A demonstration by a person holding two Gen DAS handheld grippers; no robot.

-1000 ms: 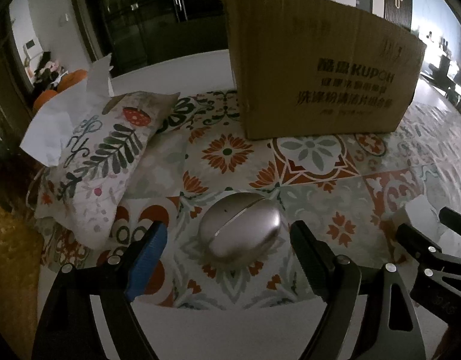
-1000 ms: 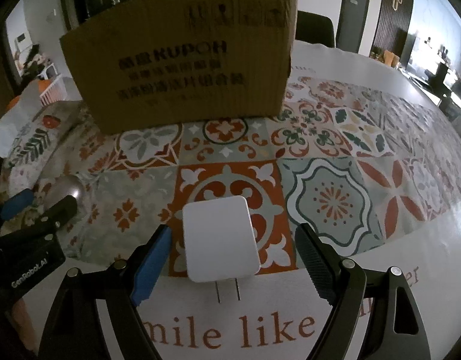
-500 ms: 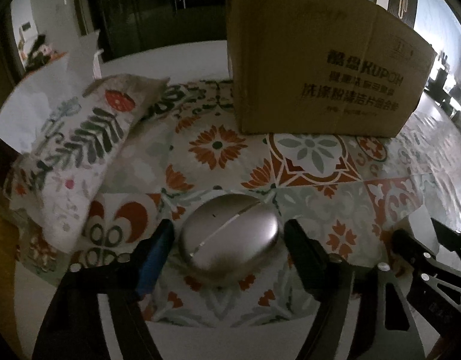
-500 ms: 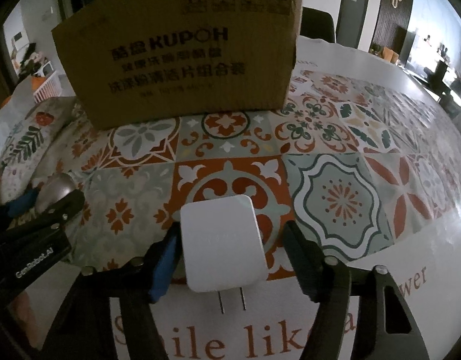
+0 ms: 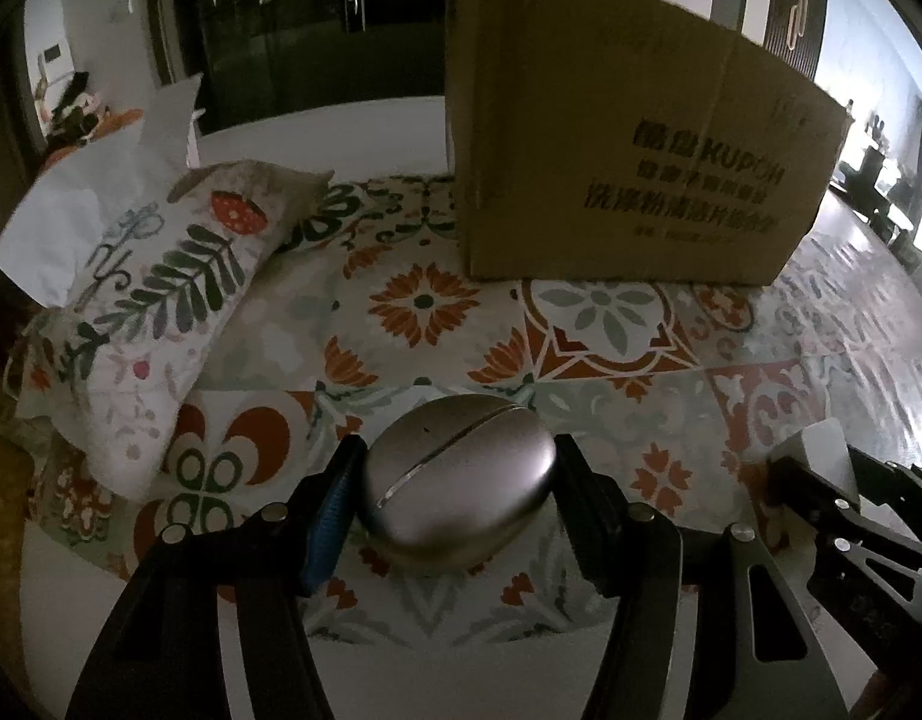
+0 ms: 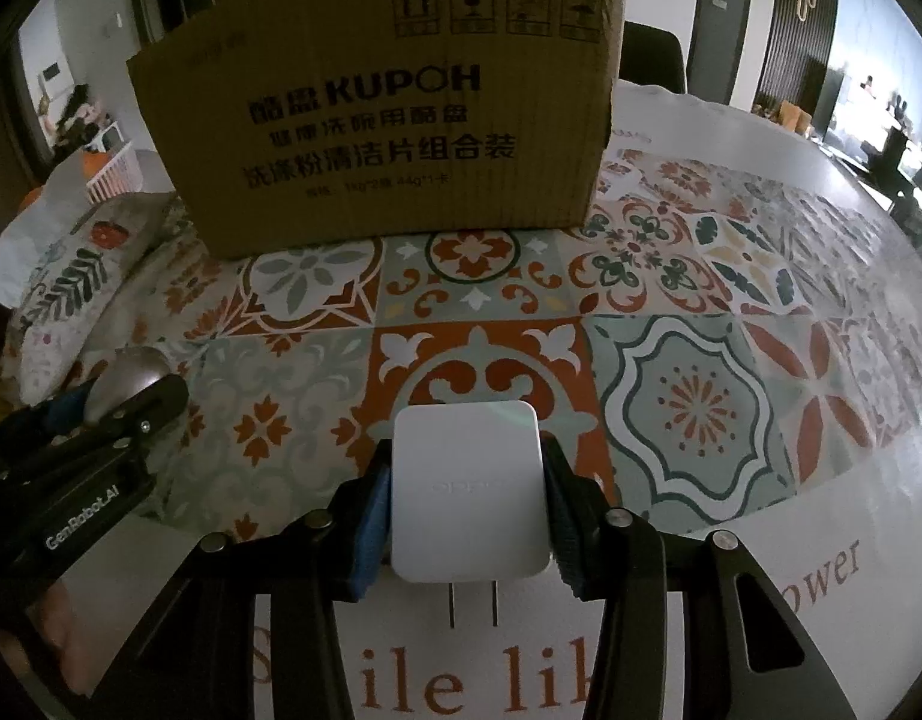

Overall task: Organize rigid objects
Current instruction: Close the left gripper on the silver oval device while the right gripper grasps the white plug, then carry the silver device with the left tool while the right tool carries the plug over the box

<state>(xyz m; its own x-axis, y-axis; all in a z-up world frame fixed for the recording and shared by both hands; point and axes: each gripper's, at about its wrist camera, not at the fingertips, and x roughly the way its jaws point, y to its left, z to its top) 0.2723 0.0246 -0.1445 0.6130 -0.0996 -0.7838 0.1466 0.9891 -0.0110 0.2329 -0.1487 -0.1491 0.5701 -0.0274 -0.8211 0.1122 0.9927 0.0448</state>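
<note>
Closing, my left gripper [image 5: 455, 498] brackets the silver case [image 5: 458, 480] between its jaws; my right gripper [image 6: 466, 510] clamps the white charger [image 6: 468, 495] near the bench's front edge.

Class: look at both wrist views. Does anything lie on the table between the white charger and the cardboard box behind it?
Nothing visible does. Between the white charger, clamped in the right claw, and the cardboard box lies only bare patterned tablecloth.

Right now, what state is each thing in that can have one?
Silver egg-shaped metal case: lid shut, lying on the tablecloth.
White plug-in charger: flat, prongs toward the camera.
Brown cardboard box: upright.
Left gripper: jaws closing, both pads against the case.
Right gripper: clamped on the charger.
</note>
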